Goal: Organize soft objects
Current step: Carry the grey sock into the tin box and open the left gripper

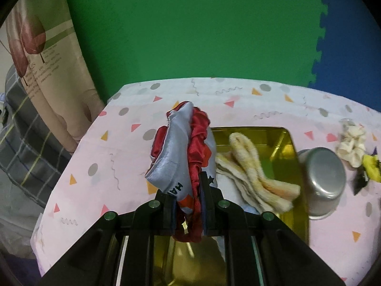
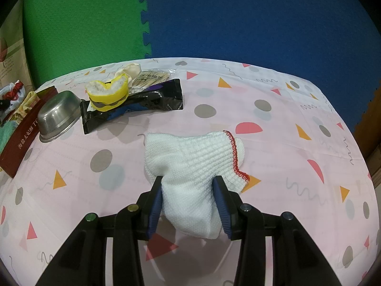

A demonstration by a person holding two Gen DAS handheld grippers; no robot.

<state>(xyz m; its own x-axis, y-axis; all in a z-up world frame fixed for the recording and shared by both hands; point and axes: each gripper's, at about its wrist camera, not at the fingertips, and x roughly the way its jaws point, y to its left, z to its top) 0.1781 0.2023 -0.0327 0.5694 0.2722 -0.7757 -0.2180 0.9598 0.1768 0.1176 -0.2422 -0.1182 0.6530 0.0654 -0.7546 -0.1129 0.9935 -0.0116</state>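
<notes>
Now we are carrying a red scrunchie and grey printed cloth, clamped in the left gripper, toward the gold tin at centre frame. We are bracketing the white knit glove, low in the right view, with the right gripper, whose pads are touching it; next comes lowering and releasing inside the tin.

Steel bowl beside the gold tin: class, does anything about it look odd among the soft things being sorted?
Yes. The round stainless steel bowl lies upside down on the patterned tablecloth, beside the gold tin holding cream fleece cloths. It is hard metal, not soft.
</notes>
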